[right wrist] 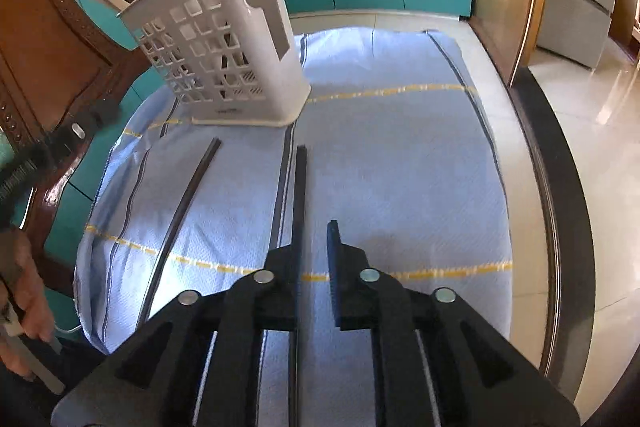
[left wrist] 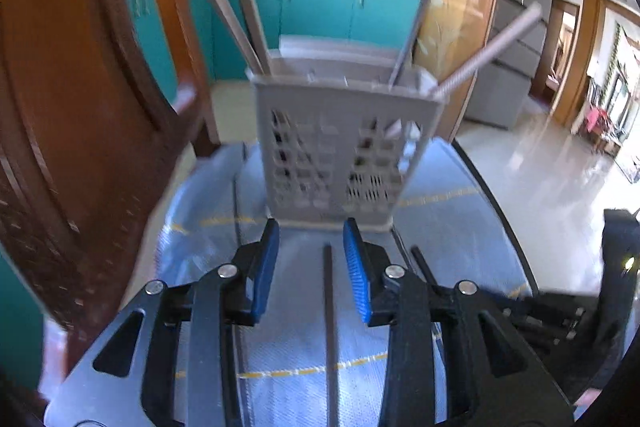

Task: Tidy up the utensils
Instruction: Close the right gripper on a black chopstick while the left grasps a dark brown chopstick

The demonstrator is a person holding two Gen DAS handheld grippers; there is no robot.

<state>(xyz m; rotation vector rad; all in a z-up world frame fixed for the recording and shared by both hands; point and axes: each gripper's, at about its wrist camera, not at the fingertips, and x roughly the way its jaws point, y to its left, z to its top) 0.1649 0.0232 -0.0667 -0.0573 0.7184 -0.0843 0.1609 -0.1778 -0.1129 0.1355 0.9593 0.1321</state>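
Left fingers (left wrist: 360, 279) parted astride a thin dark chopstick (left wrist: 329, 327) – right fingers (right wrist: 334, 255) narrowly apart.

The table (right wrist: 532, 163) has a pale top with a dark rim. A blue cloth (right wrist: 400, 167) with yellow stripes covers most of it. On the cloth, a white caddy (right wrist: 224, 67) stands at 11 o'clock, with two dark chopsticks (right wrist: 188, 195) lying below it, apart.
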